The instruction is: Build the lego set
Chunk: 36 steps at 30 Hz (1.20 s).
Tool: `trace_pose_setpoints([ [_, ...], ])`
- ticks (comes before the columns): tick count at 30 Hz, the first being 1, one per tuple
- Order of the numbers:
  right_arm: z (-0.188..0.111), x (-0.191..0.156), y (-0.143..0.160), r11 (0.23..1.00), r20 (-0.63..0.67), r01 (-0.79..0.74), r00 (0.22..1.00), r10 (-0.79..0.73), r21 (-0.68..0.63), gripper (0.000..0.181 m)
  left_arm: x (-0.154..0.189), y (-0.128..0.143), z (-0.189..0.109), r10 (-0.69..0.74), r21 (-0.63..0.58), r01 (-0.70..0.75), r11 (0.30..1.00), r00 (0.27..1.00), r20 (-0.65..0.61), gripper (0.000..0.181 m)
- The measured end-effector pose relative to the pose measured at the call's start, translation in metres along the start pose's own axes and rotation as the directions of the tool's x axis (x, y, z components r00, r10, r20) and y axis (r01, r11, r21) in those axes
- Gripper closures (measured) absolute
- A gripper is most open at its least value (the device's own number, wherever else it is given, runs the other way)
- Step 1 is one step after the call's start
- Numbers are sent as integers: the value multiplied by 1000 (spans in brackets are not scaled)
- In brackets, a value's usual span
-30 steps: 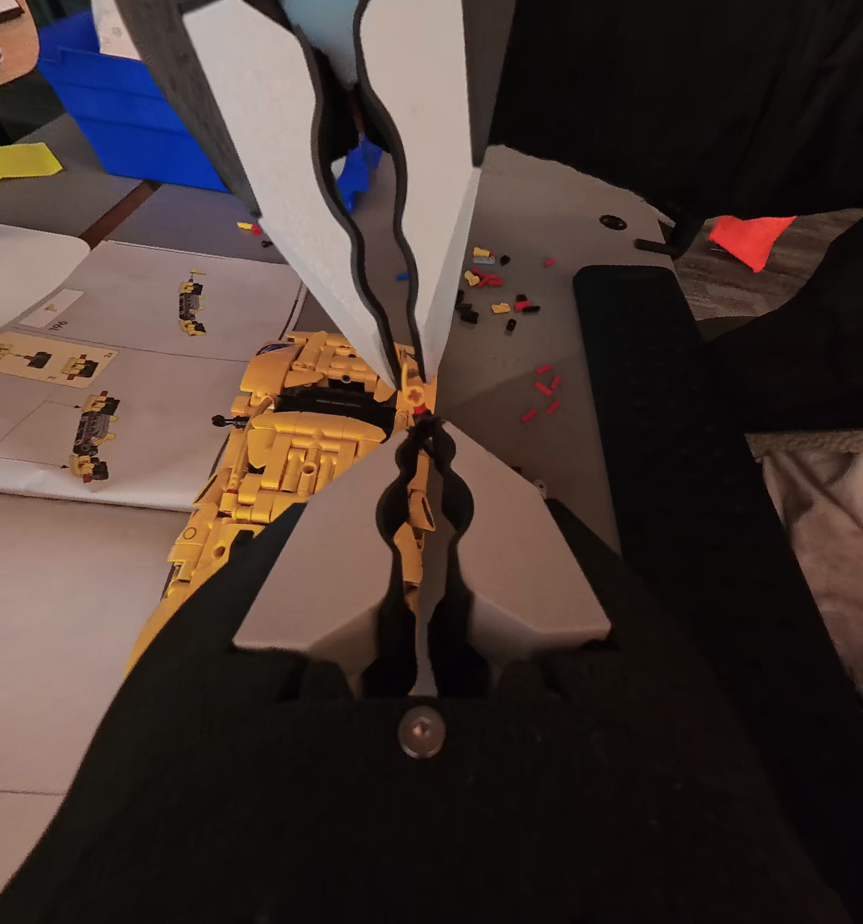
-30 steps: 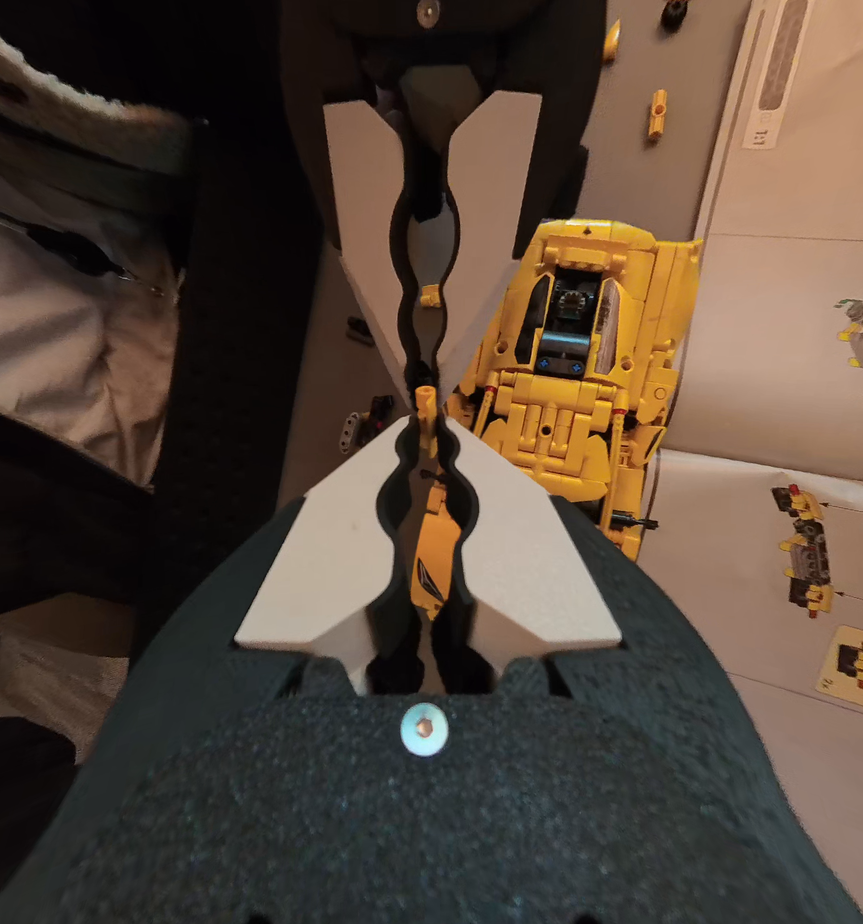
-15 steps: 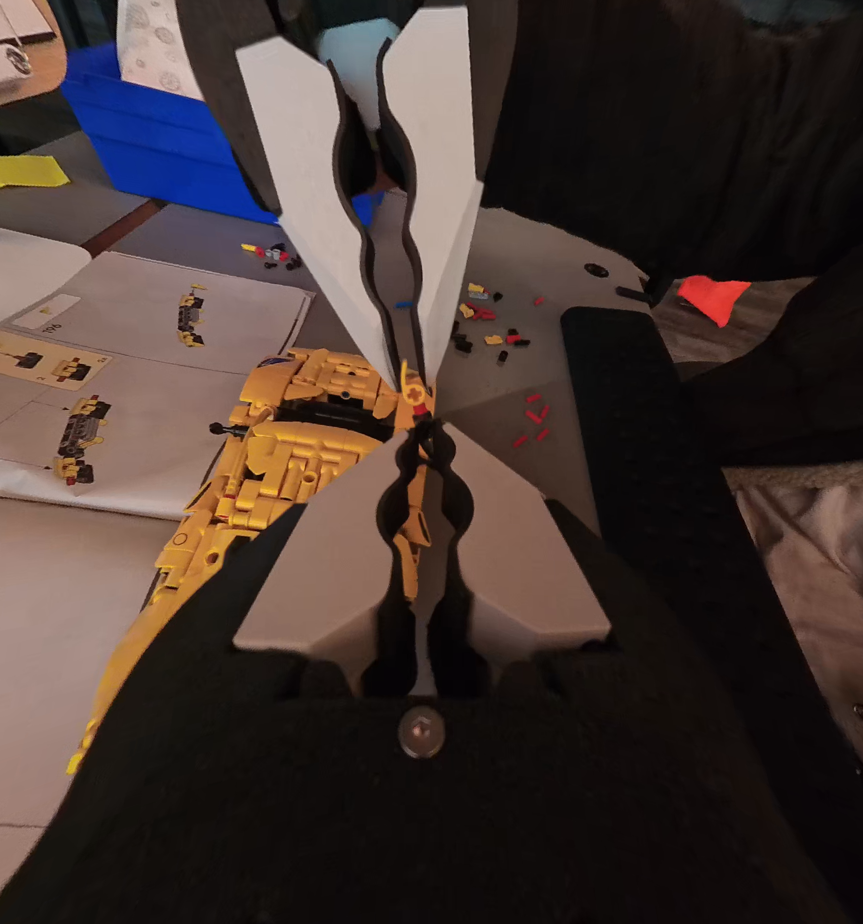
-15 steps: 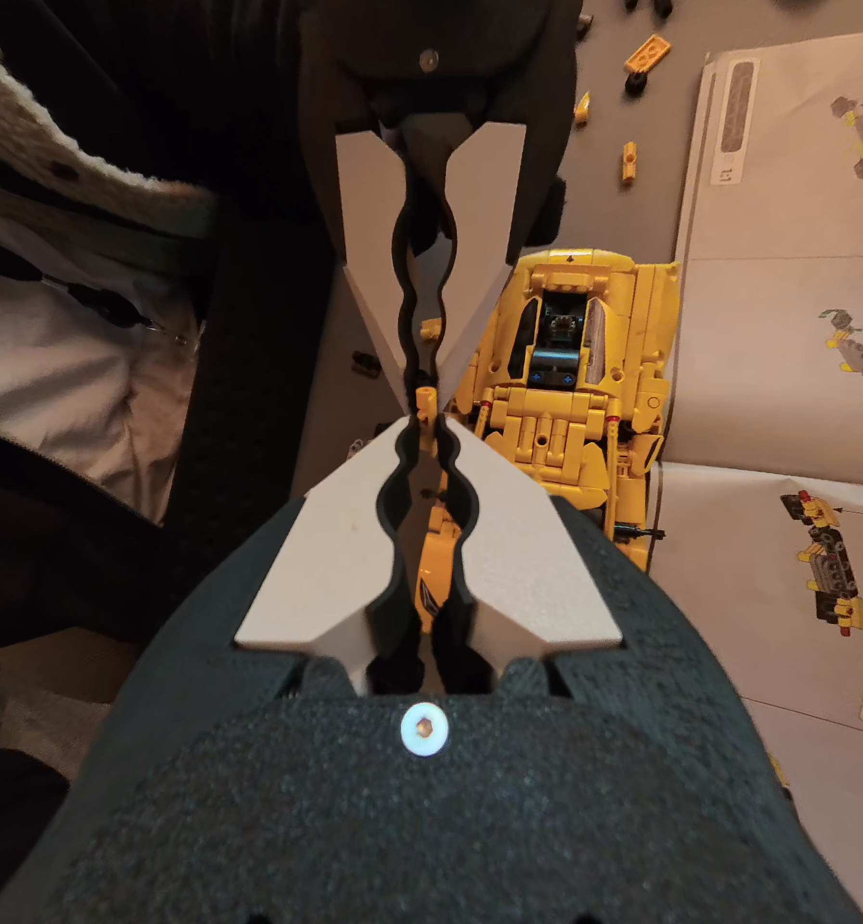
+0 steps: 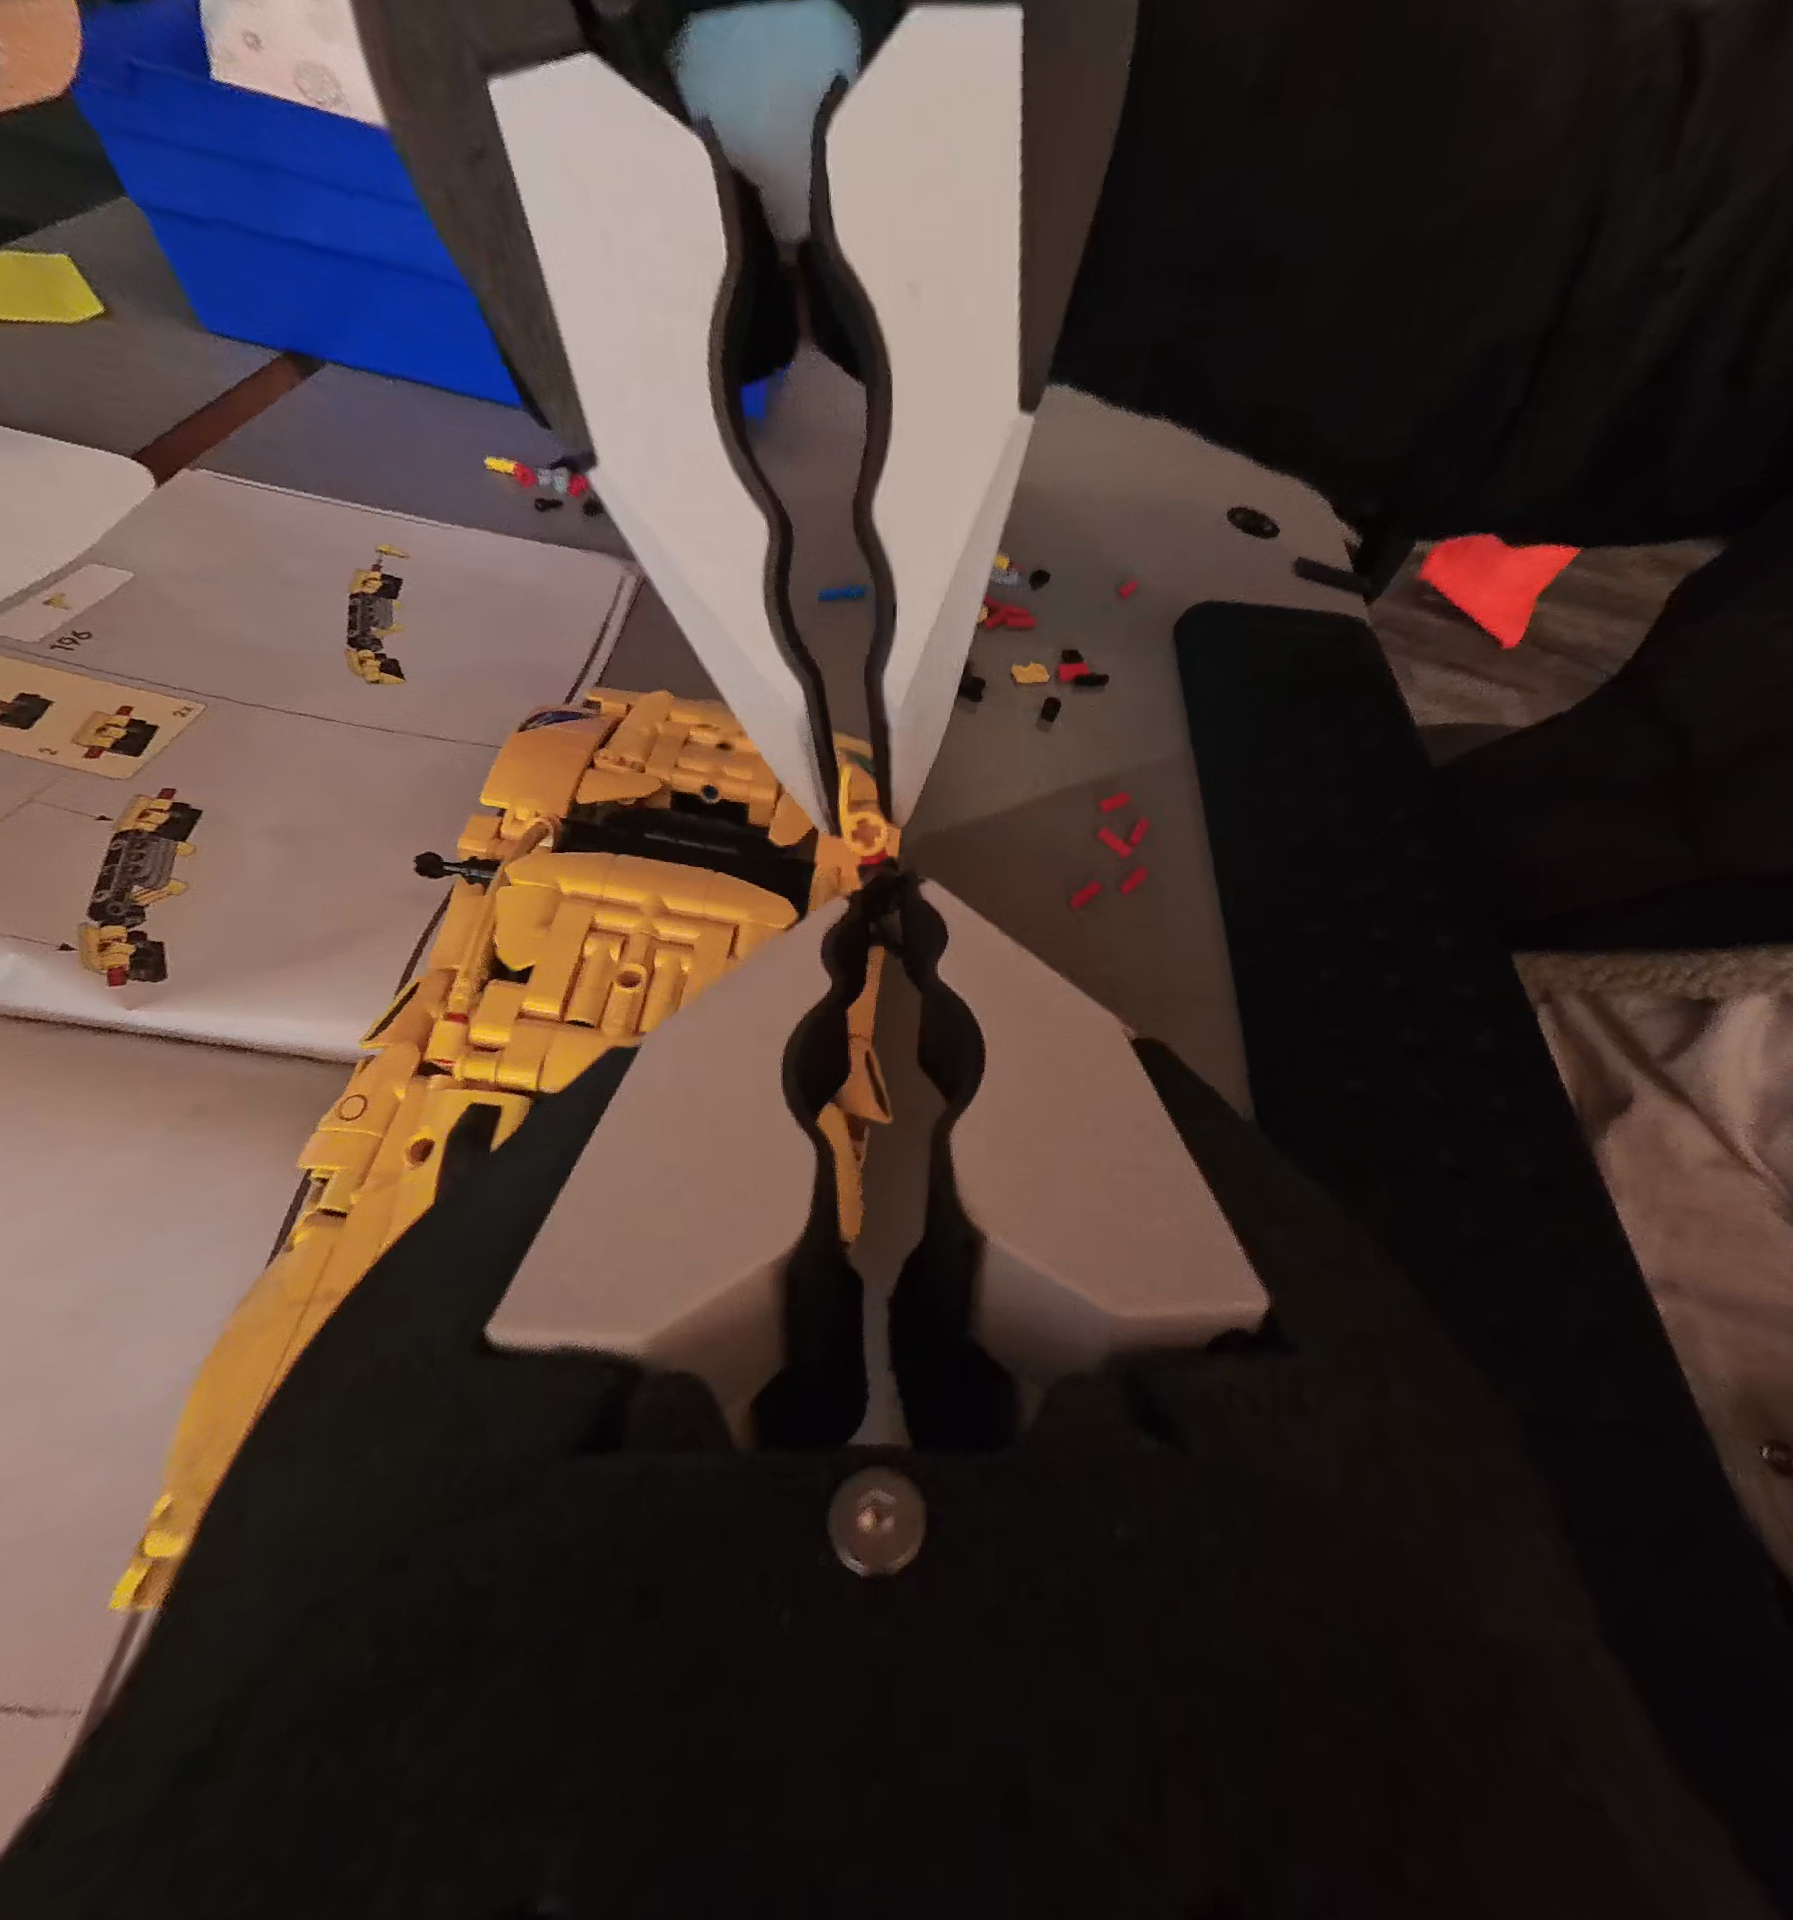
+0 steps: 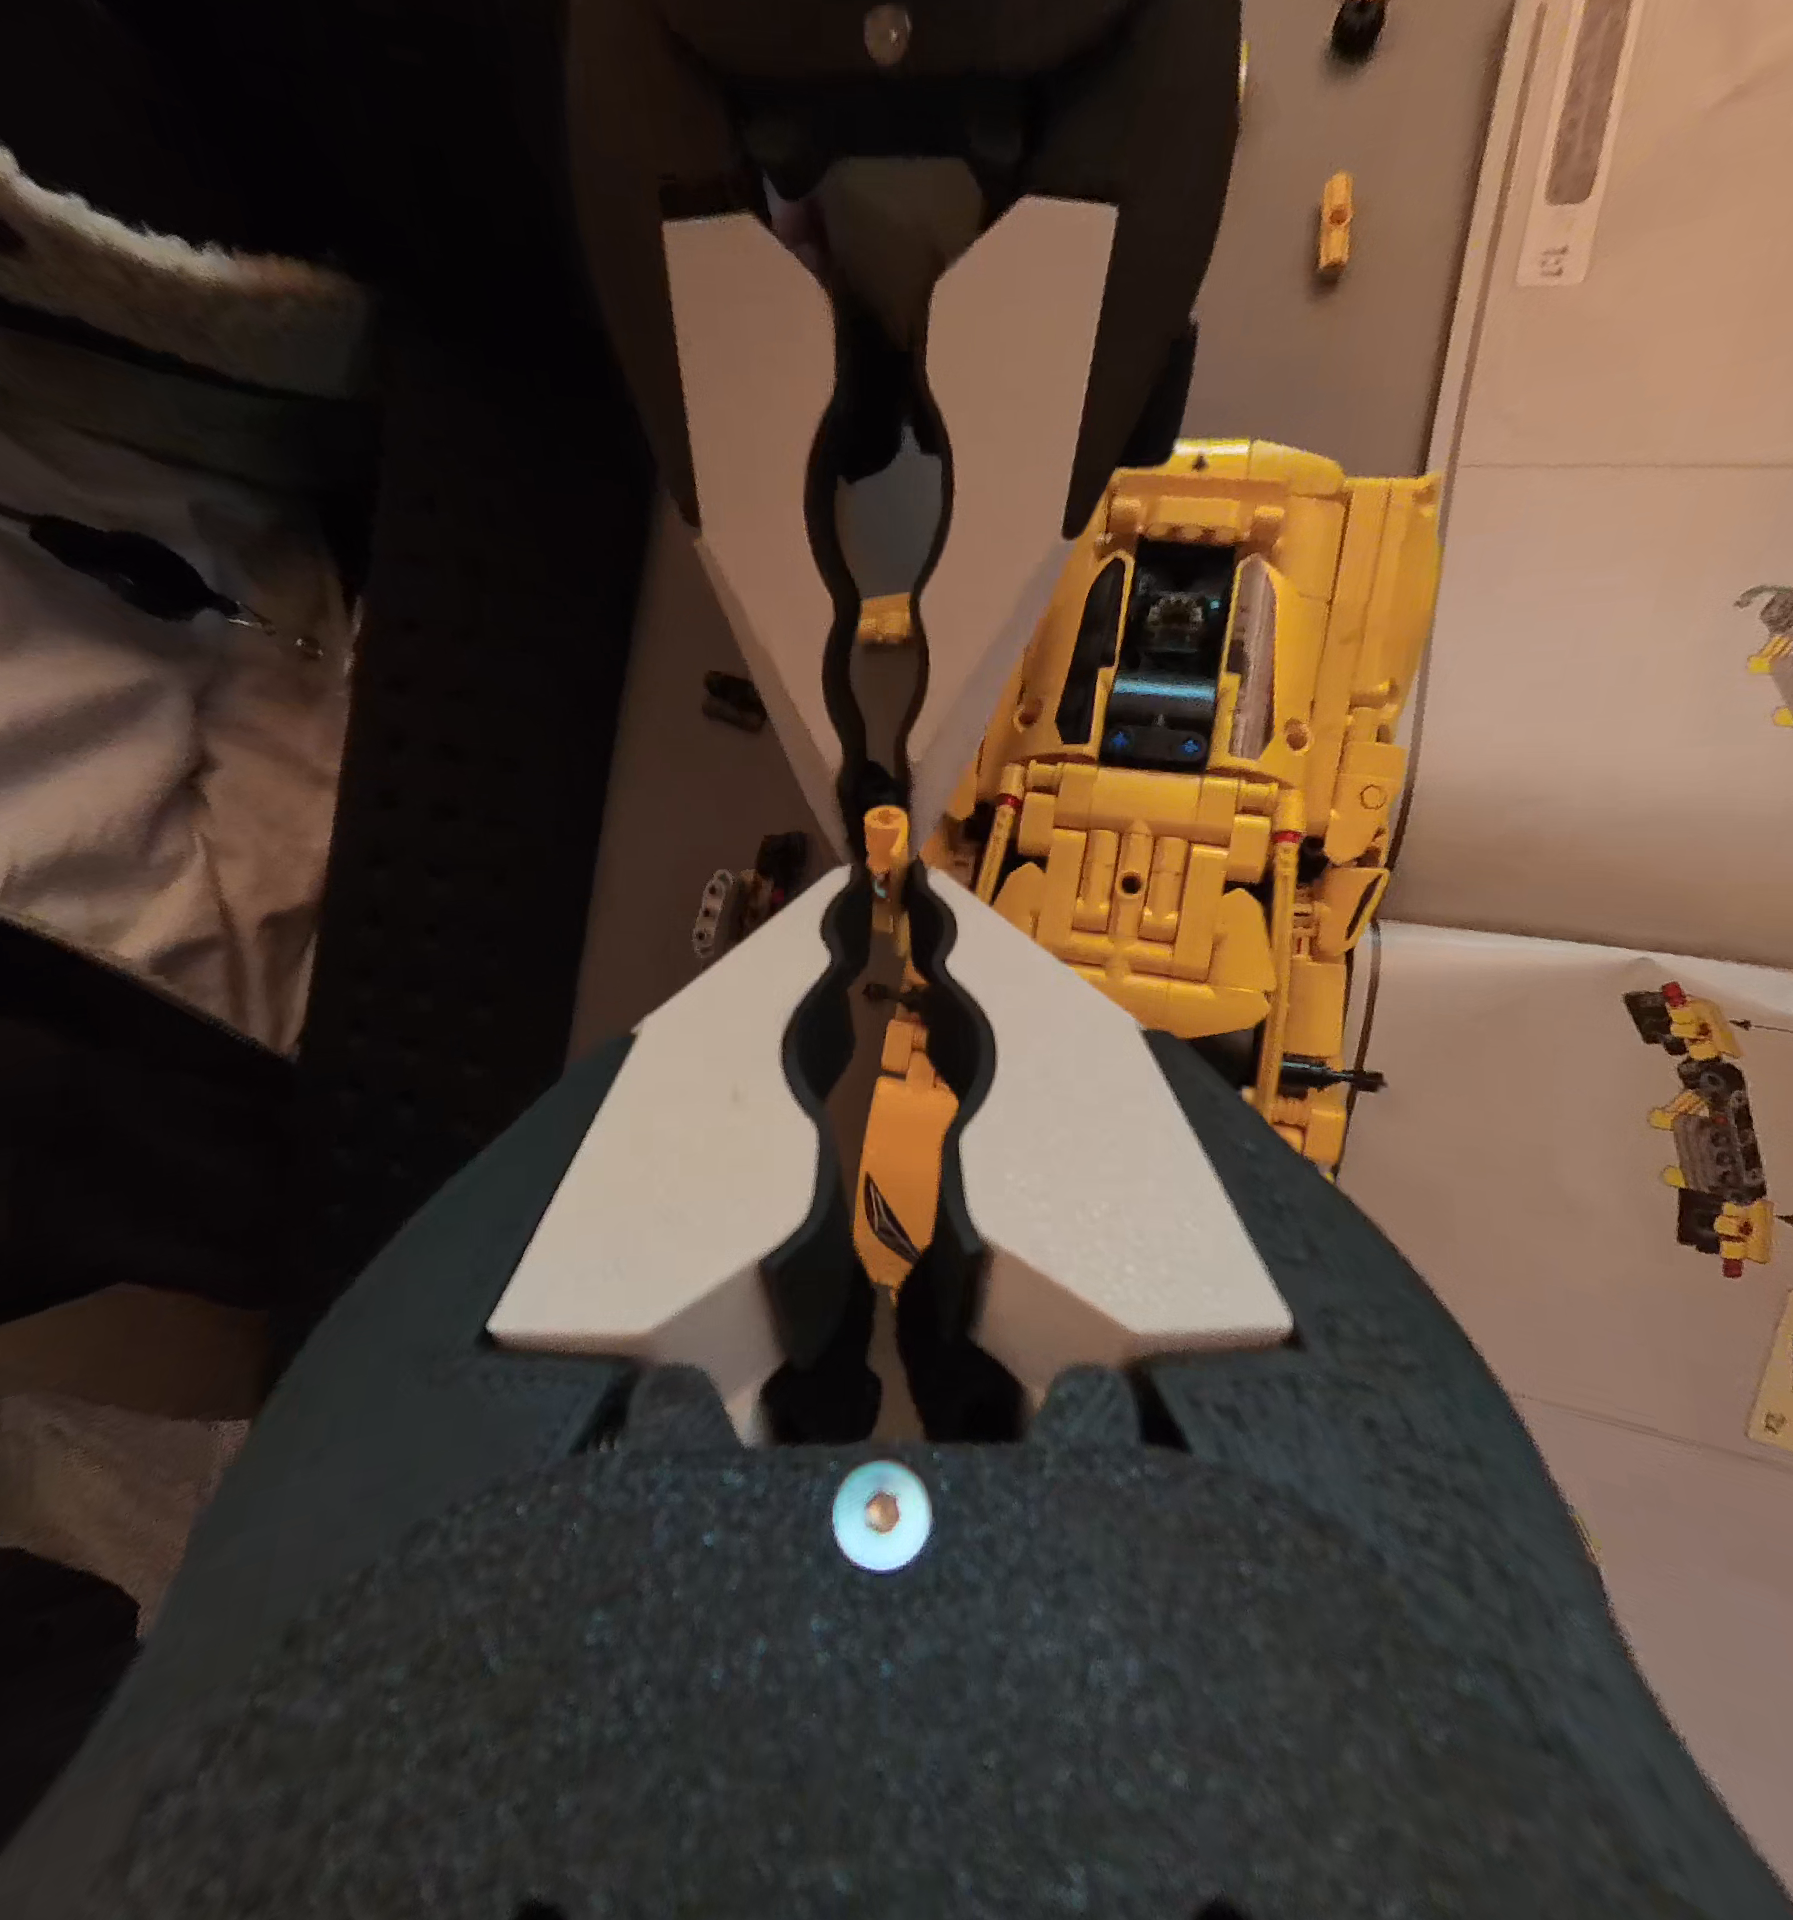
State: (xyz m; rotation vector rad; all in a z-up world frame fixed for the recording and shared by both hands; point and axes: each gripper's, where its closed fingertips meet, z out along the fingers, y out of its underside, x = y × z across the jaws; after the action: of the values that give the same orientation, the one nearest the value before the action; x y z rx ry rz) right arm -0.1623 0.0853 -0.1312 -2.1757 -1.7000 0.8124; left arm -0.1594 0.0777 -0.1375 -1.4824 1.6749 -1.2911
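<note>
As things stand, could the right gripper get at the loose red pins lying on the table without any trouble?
Probably not yet. The right gripper is shut on a yellow piece and meets the left gripper tip to tip. The red pins lie in the open beside the yellow car, so only the full grip blocks it.

Both grippers sit nose to nose, tips almost touching. The left gripper [image 5: 876, 904] has its fingers pinched nearly together at the tip. Right gripper [image 6: 884, 883] comes in from the opposite side, fingers squeezed close as well, pointing straight back.
</note>
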Motion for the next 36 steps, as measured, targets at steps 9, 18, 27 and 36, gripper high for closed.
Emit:
trace_pose_setpoints([
  [9, -22, 13, -22, 982, -242, 119, 967, -82, 145, 161, -16, -24, -16, -191, 199, 193, 961, 981, -31, 176],
  [18, -29, 31, -41, 905, -789, 354, 614, -33, 237, 125, -27, -33, -33, -367, 318, 404, 858, 914, -172, 176],
  [27, -2, 39, -23, 957, -817, 282, 566, -111, 65, 128, -16, -26, -16, -363, 244, 400, 884, 914, -182, 175],
  [36, -10, 43, -19, 949, -872, 315, 459, -170, -19, 144, -14, -24, -12, -403, 234, 445, 864, 892, -206, 175],
])
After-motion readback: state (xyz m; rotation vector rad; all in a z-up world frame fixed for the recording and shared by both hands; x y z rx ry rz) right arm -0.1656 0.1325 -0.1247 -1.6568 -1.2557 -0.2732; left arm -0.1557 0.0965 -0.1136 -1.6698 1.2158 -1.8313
